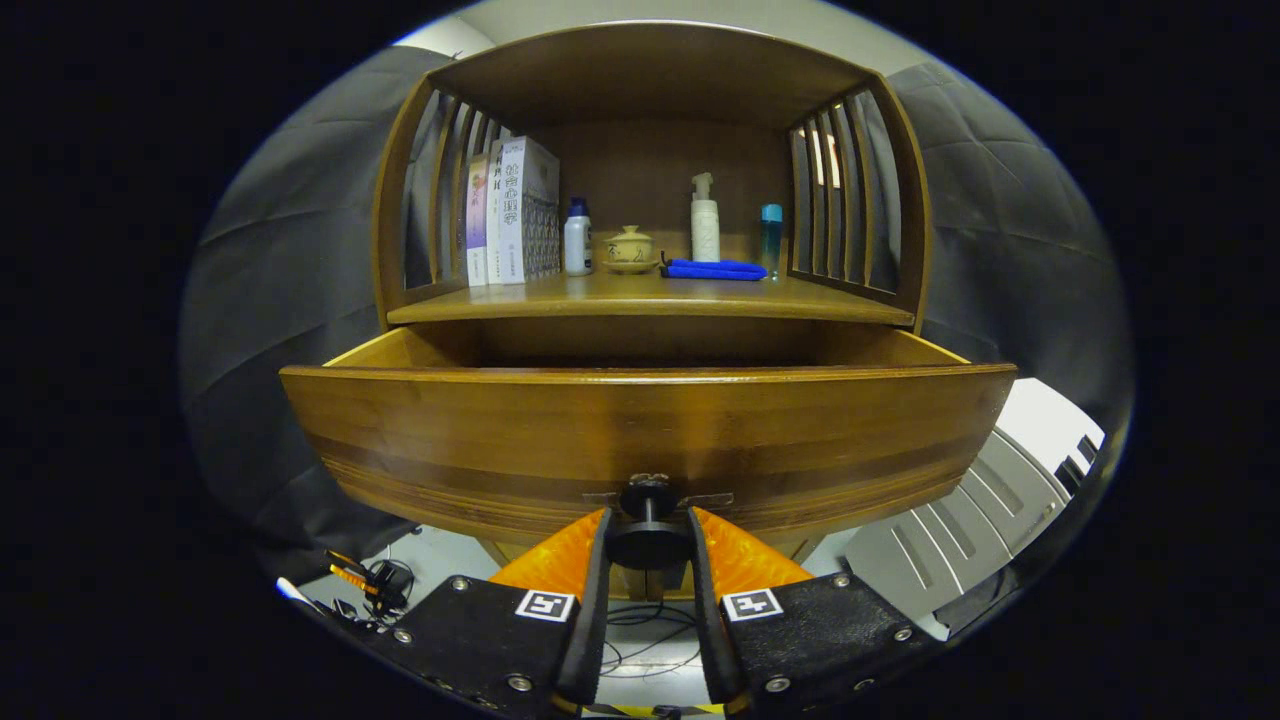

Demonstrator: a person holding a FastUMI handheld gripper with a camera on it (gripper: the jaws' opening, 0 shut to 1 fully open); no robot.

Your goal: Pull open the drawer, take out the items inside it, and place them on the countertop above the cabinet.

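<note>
A wooden cabinet stands in front of me with its drawer point(640, 430) pulled out toward me. The drawer's inside is hidden behind its tall front panel. A dark round knob point(648, 540) sticks out low on the drawer front. My gripper point(648, 545) has both fingers pressed on the knob's sides, shut on it. The countertop point(650, 297) above the drawer carries books point(515, 212), a small white bottle point(577, 238), a lidded cup point(630, 248), a pump bottle point(705, 220), a blue cloth point(715, 269) and a blue-capped tube point(771, 238).
Slatted wooden sides point(845, 200) and a top board enclose the countertop shelf. Grey padded cloth hangs behind the cabinet. A white slatted object point(1000, 500) lies on the floor to the right, and cables and small tools point(370, 585) lie to the left.
</note>
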